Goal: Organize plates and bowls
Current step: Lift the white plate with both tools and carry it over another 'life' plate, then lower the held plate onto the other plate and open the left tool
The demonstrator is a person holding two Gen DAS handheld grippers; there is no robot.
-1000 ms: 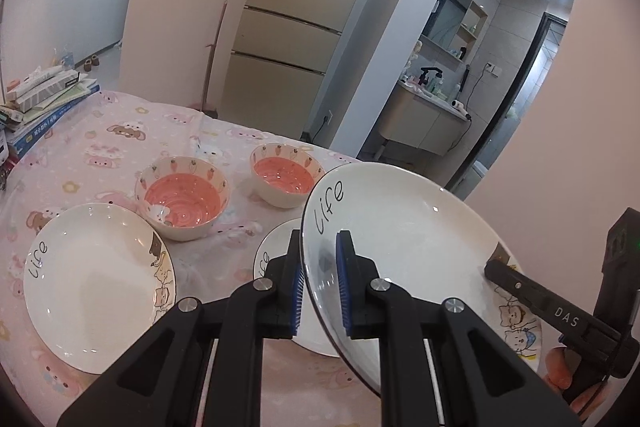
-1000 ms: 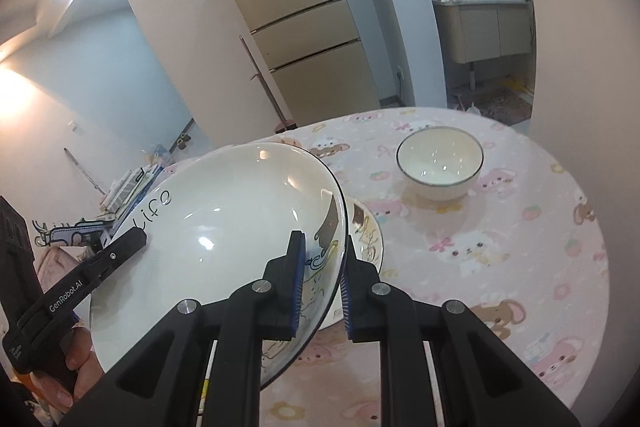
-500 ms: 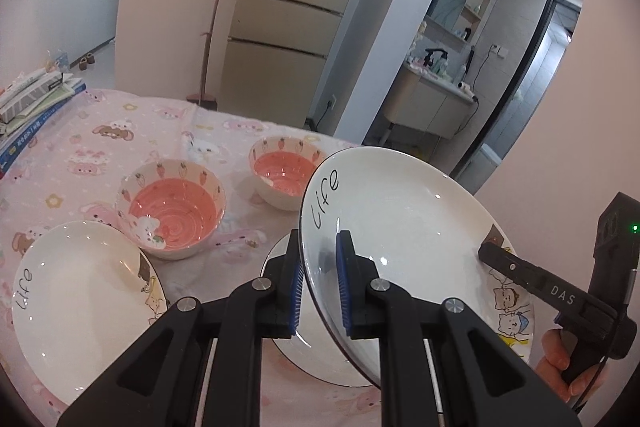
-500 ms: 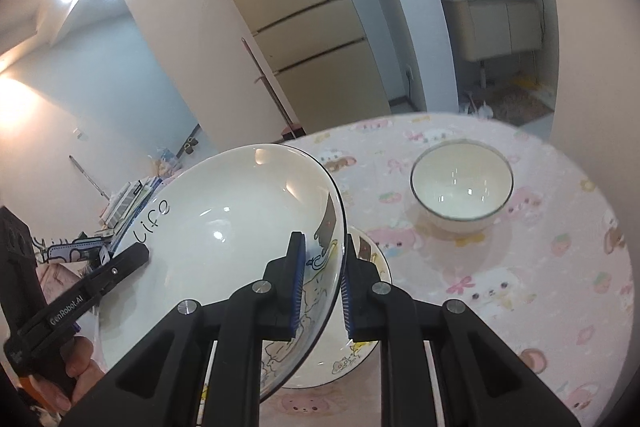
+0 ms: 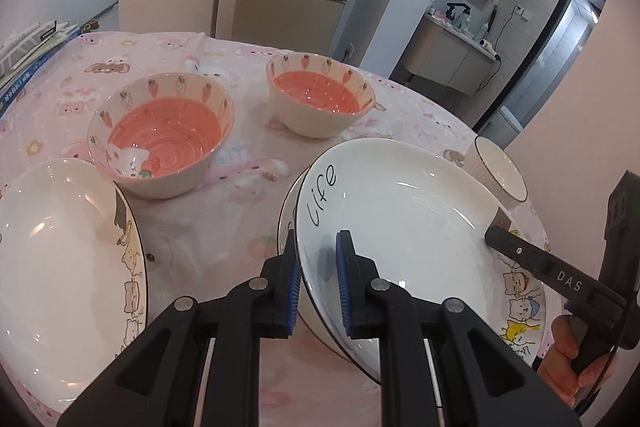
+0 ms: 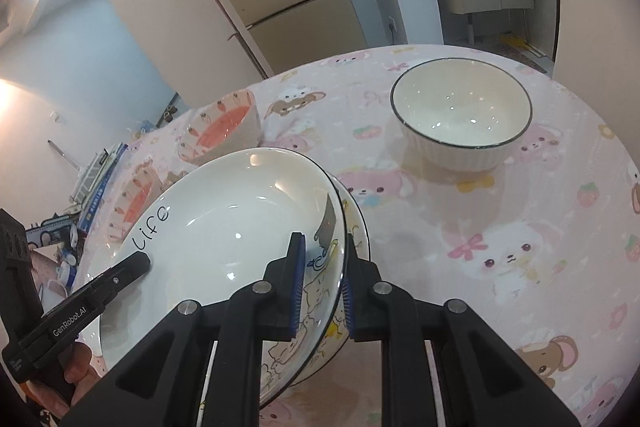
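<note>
The left gripper (image 5: 318,281) reaches forward and a little down over the table, and its two blue pads are closed on the near rim of the held plate (image 5: 404,223), close to the word "Life". The right gripper (image 6: 322,285) comes from the opposite side and clamps the rim of this same plate at the cartoon drawing. The plate is tilted and sits low above a second plate (image 6: 356,223), whose edge shows just under it; whether the two touch, I cannot tell.

To the left, another white plate (image 5: 68,267) lies on the pink tablecloth (image 5: 224,211), with a strip of bare cloth between. Behind are two carrot bowls (image 5: 160,135), apart from each other. The white bowl (image 6: 460,111) stands alone on the right side, with free cloth around it.
</note>
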